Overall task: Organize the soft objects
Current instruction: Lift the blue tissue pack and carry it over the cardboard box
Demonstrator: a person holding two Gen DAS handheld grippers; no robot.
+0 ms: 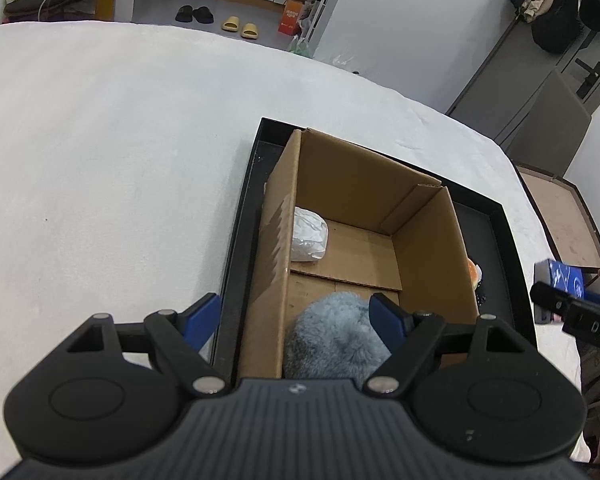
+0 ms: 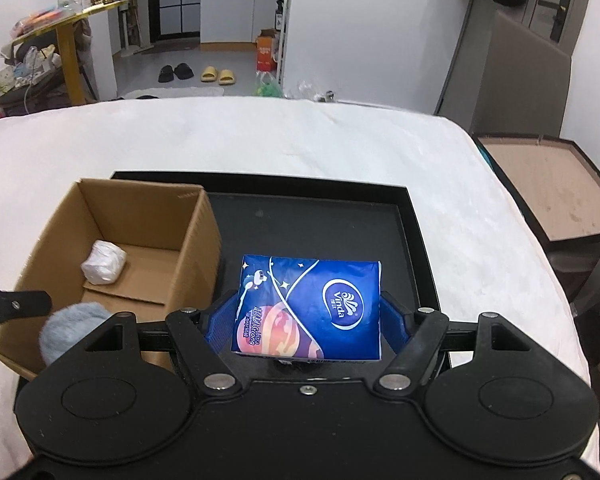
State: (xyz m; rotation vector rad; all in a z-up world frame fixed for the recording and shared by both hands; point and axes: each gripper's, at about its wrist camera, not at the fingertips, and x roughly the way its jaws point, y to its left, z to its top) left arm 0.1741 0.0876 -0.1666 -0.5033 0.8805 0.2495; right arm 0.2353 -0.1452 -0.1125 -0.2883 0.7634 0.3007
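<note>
Right claw (image 2: 307, 322) clamps tissue pack (image 2: 308, 304); left claw (image 1: 300, 316) open over box (image 1: 428, 248). Nxt: carry pack to box, I reckon.

Orange object (image 1: 474, 271): mostly hidden behind the cardboard box (image 1: 432, 240) wall, identity unclear. Grey fluffy item (image 1: 336, 340): lower part covered by the left gripper's body. Tissue pack (image 2: 312, 308): underside and whatever lies beneath hidden.
</note>
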